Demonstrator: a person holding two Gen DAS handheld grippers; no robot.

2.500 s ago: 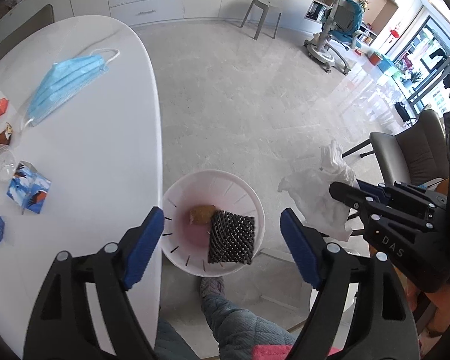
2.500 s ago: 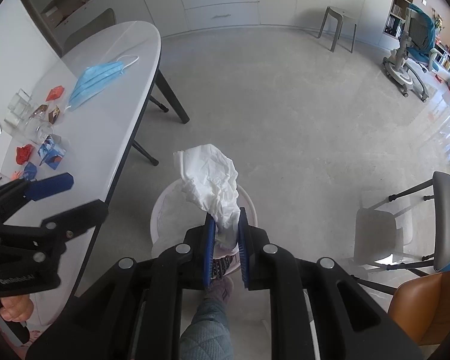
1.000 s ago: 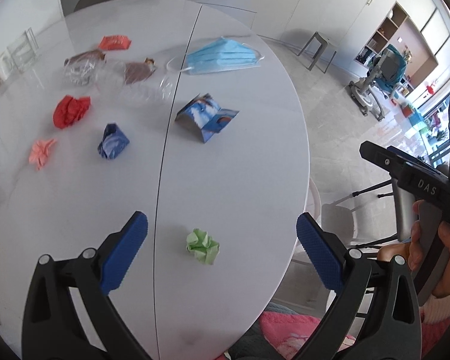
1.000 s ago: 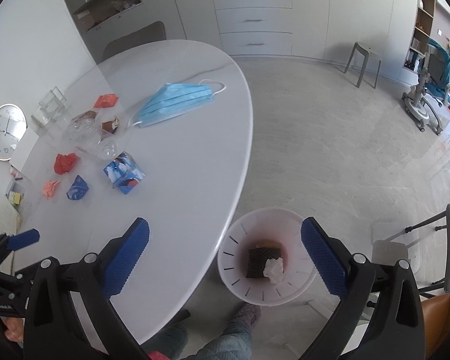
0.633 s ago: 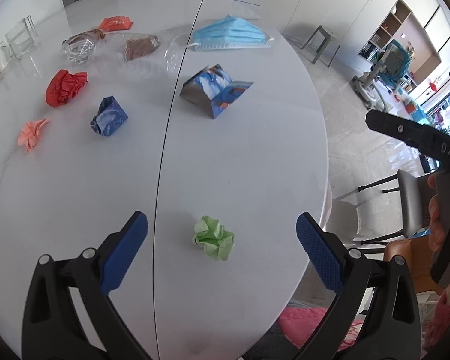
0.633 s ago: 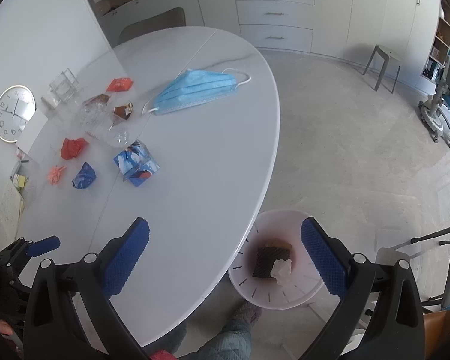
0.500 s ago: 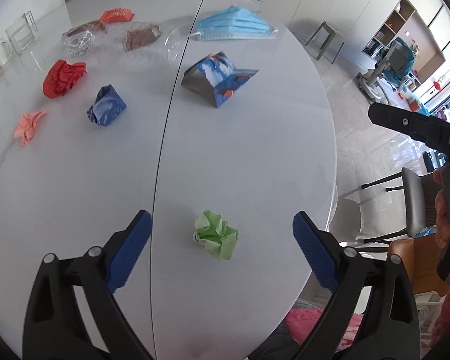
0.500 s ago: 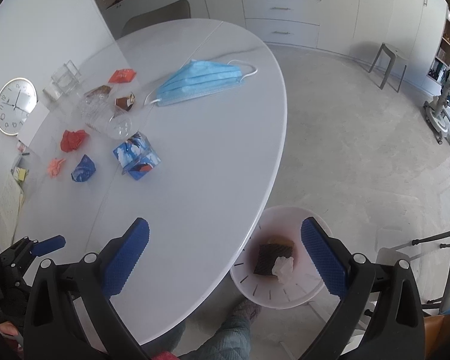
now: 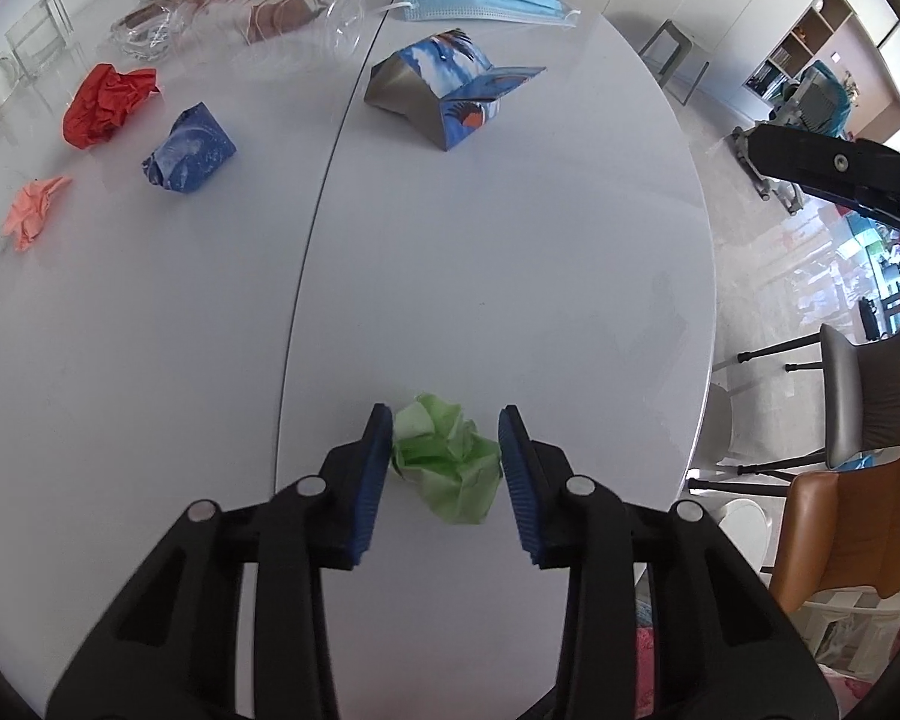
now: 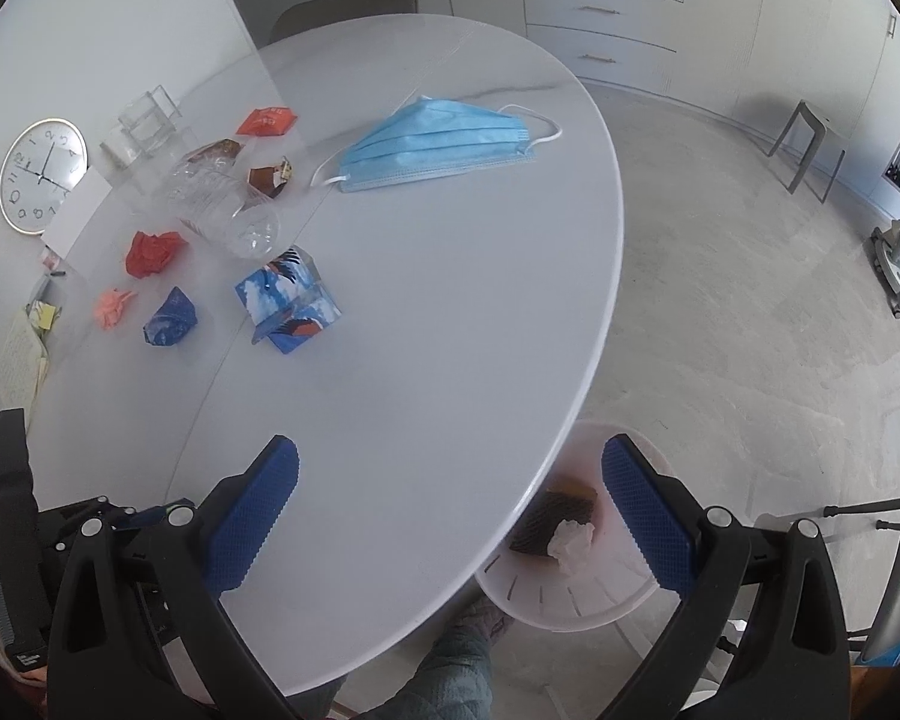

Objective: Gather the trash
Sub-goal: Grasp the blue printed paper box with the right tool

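The left gripper (image 9: 444, 468) points down at the white table (image 9: 510, 252), its jaws closing around a green paper wad (image 9: 447, 462) that sits between the blue pads; both pads look to be just touching its sides. The wad lies on the table at 6 o'clock in the left wrist view, near the edge. The right gripper (image 10: 450, 510) hangs wide open and empty, over the table edge and the bin (image 10: 576, 606) at 5 o'clock.
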